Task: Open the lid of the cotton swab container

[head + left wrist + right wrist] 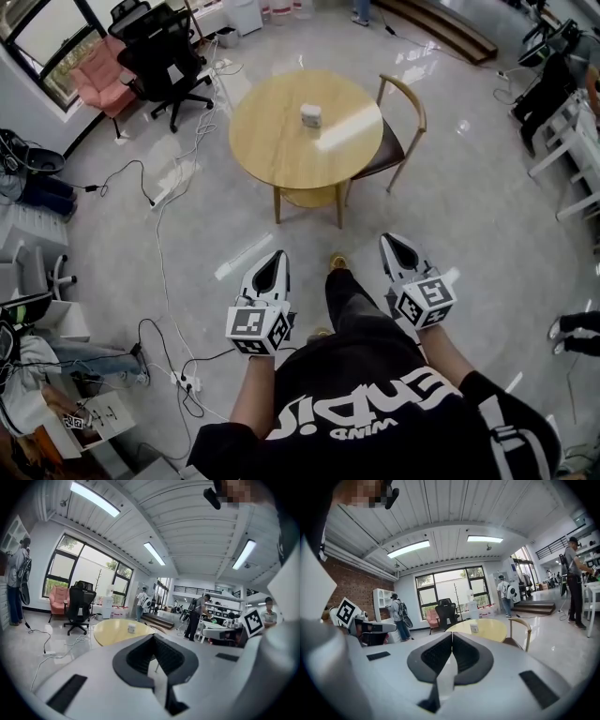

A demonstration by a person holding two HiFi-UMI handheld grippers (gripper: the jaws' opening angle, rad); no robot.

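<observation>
The cotton swab container [311, 116] is a small white box with its lid down, standing near the middle of a round wooden table [272, 141]. It shows small and far off in the left gripper view [131, 628] and in the right gripper view [474, 628]. My left gripper [277, 260] and right gripper [393, 246] are both shut and empty, held side by side above the floor, well short of the table. Their jaws point toward the table. In each gripper view the dark pads [161, 654] [440, 656] meet with nothing between them.
A wooden chair [405, 131] is tucked at the table's right side. A black office chair [164, 58] and a pink armchair [97, 77] stand at the far left, with cables and a power strip [173, 183] on the floor. People stand at desks in the background.
</observation>
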